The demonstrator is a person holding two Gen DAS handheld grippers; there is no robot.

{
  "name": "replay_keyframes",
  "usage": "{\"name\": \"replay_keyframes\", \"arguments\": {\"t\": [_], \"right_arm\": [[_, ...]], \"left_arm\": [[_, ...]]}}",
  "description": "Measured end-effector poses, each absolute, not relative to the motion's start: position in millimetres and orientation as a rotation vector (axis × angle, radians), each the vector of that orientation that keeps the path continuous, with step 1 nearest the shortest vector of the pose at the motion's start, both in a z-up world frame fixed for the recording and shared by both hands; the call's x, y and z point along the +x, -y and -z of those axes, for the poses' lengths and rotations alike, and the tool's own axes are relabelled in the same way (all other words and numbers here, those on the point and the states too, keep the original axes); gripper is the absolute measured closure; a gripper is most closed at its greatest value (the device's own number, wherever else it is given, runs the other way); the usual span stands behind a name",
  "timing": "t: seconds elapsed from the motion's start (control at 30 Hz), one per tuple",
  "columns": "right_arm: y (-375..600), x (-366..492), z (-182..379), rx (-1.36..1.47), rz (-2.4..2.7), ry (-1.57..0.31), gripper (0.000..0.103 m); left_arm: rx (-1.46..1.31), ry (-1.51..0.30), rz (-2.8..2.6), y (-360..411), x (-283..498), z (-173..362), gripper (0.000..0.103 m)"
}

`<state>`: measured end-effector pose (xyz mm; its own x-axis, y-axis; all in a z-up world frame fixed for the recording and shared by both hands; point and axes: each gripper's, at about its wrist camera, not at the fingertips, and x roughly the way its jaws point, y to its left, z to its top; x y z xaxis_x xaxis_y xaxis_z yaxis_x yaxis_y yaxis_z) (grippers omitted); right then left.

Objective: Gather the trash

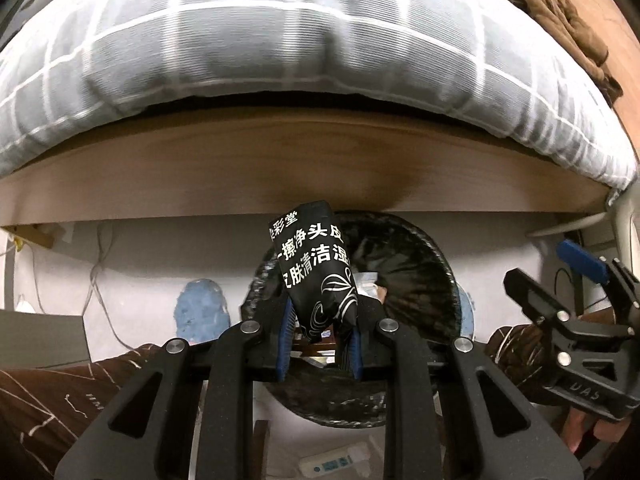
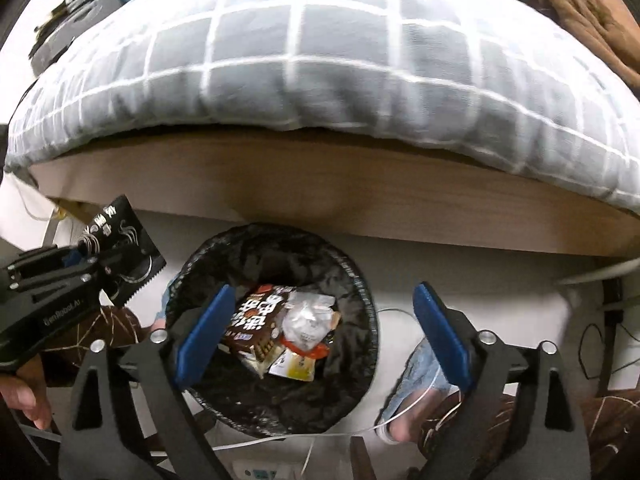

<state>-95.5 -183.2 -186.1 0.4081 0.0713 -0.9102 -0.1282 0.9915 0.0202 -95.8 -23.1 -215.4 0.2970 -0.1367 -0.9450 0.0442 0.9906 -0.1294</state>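
The left hand-held gripper [image 1: 320, 344] is squeezed tight on a black packet [image 1: 316, 268] with white writing and holds it up above the trash bin [image 2: 360, 280]. The bin has a black bag in it and sits on the floor next to the bed [image 2: 320, 188]. The right hand-held gripper [image 2: 320, 332] is wide open over the bin, with nothing in it. Wrappers [image 2: 280, 328] lie inside the bin.
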Motion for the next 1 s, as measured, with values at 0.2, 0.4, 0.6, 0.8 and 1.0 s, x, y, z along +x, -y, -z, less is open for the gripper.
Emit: {"name": "replay_keyframes", "arguments": {"t": [0.2,0.4,0.6,0.8,1.0], "right_arm": [[210,-98,174,-0.042,-0.072,-1.109,0.008],[223,-100,165,-0.025,-0.024,-1.092,0.008],[229,-99,157,-0.001,-0.006,-1.077,0.008],[226,-101,152,0.001,-0.006,-1.054,0.008],[218,-104,131,-0.014,-0.018,-1.001,0.008]], "left_arm": [[-0.059,-1.264,0.158,44,-96,219,0.082],[-0.034,-1.226,0.173,62,-101,214,0.067],[0.004,-1.200,0.146,66,-103,211,0.039],[0.024,-1.142,0.088,57,-107,201,0.010],[-0.012,-1.067,0.077,42,-111,168,0.006]]}}
